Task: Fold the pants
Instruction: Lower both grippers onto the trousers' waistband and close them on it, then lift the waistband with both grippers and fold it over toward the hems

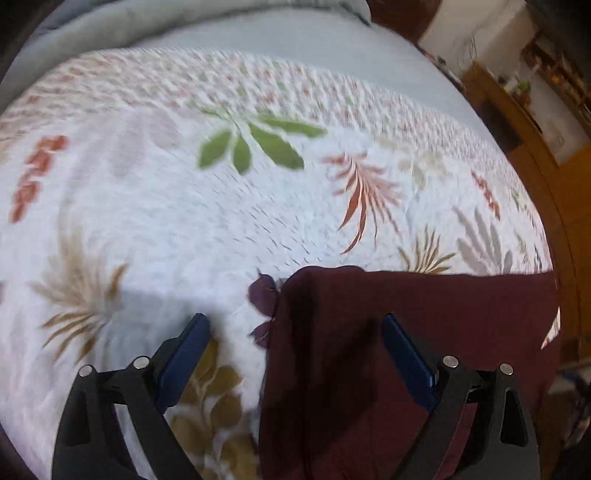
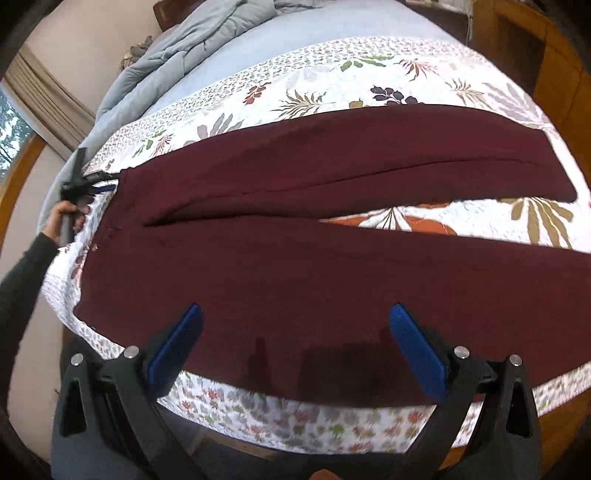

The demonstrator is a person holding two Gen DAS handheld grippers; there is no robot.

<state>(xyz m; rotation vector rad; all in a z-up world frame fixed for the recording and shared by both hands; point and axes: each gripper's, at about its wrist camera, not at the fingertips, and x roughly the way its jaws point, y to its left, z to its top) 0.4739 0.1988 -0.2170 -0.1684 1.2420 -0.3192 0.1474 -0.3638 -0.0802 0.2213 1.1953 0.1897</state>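
Maroon pants [image 2: 295, 229] lie spread flat on a floral quilt [image 2: 332, 74], waistband at the left, both legs running right with a gap between them. My right gripper [image 2: 295, 317] is open, hovering over the near leg by the bed's front edge. My left gripper [image 1: 295, 325] is open at the waistband's far corner; the pants [image 1: 406, 350] fill the lower right of the left wrist view. From the right wrist view the left gripper [image 2: 105, 182] shows small at the far left, held by a hand, its tips right at the waistband corner.
The quilt [image 1: 184, 221] covers a bed with a pale blue sheet [image 2: 314, 33] and a crumpled grey duvet [image 2: 177, 48] at the far end. A wooden bed frame [image 1: 535, 166] runs along the right. A curtain and window [image 2: 33, 99] stand at the left.
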